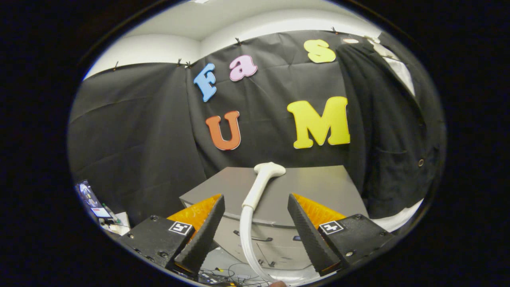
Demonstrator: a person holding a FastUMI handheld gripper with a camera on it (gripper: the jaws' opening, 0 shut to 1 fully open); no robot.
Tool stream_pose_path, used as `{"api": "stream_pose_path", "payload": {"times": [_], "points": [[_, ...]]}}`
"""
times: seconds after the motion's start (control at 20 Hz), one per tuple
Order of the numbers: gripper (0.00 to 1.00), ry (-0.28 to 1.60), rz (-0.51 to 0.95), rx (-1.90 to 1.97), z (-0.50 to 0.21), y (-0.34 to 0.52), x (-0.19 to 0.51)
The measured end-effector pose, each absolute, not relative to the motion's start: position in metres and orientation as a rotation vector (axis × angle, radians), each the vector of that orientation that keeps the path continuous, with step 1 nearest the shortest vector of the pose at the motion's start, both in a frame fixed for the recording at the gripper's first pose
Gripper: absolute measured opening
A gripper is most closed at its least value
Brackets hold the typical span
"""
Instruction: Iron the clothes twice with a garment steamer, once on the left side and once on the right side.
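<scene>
Black cloth is hung as the booth's wall behind a grey table [318, 187], whose front face carries a drawer with a handle.

Item: garment steamer [261, 181]. A white head on a white handle is laid on the table top near its front edge, the head pointed toward the wall. Its pale hose [246, 239] is draped over the front edge and down past the drawer.

Item: dark jacket [382, 131]. It is hung against the cloth wall beside the table's right edge, a white shirt collar seen at its top.

Item: hand-held gripper [255, 231]. Its fingers are spread wide apart and nothing is grasped; the steamer handle and hose are seen between them, untouched by either finger.

Cables are scattered on the floor below the table.
</scene>
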State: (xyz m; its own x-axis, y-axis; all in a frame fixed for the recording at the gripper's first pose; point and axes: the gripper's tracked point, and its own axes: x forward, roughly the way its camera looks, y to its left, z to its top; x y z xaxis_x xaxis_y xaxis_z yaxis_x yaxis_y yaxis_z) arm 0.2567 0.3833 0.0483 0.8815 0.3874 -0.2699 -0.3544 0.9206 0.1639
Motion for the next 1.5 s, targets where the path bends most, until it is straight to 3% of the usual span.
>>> {"api": "stream_pose_path", "payload": {"times": [0.35,0.85,1.2,1.25,1.3,1.45,1.5], "points": [[1.00,0.458,0.404,0.024,0.030,0.448,0.337],[1.00,0.629,0.240,0.012,-0.008,0.441,0.400],[0.81,0.740,0.147,0.025,-0.028,0.438,0.416],[0.69,0.727,0.147,0.026,-0.027,0.441,0.411],[0.68,0.724,0.150,0.037,-0.030,0.446,0.410],[0.44,0.726,0.176,0.072,-0.028,0.447,0.411],[0.41,0.739,0.189,0.097,-0.028,0.448,0.409]]}}
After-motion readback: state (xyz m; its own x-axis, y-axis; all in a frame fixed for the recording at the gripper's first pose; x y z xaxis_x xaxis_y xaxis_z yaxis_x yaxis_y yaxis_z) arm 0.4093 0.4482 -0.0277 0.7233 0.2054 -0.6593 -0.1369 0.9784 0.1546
